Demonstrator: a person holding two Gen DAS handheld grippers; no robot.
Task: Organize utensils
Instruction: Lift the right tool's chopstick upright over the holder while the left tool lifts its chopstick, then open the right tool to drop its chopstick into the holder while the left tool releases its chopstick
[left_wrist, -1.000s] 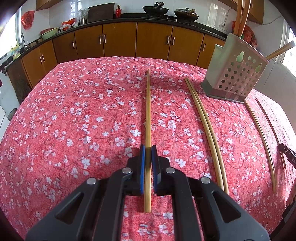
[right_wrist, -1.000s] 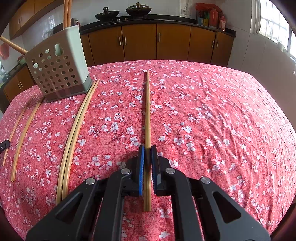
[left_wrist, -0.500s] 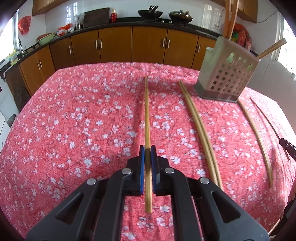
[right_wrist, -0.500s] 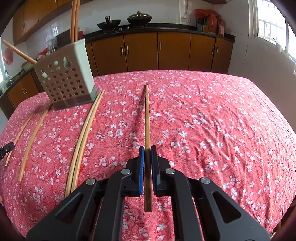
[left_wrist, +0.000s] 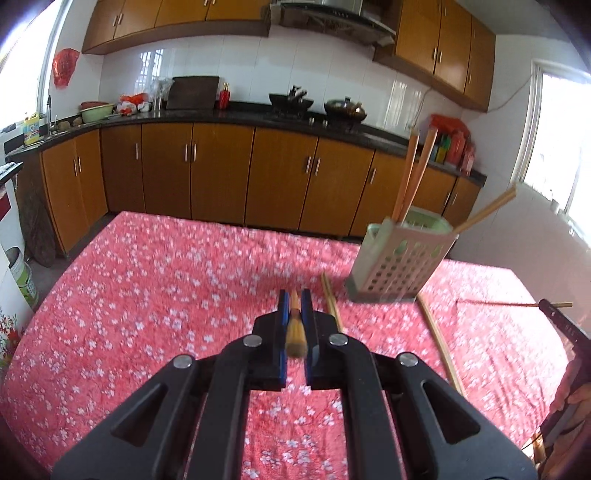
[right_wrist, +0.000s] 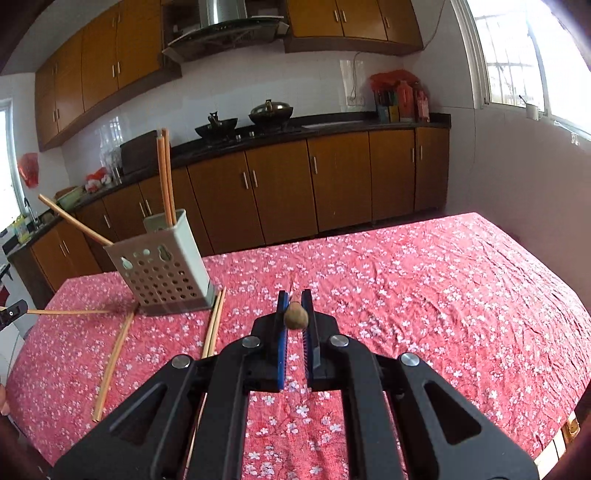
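Lifting clear of the red floral tablecloth (left_wrist: 147, 295) since a second ago: one bamboo chopstick pinched in the left gripper (left_wrist: 294, 308), another in the right gripper (right_wrist: 294, 308), both seen end-on. Judged next stop: perforated utensil holder (left_wrist: 399, 266), already holding three. Loose chopsticks (right_wrist: 114, 350) remain. Held sticks' far ends are foreshortened, left view blurred.

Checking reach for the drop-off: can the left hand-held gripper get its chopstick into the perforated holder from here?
Probably yes. The left hand-held gripper is shut on a chopstick, lifted off the cloth. The holder stands ahead to the right with its top open; only three chopsticks already in it crowd the opening.
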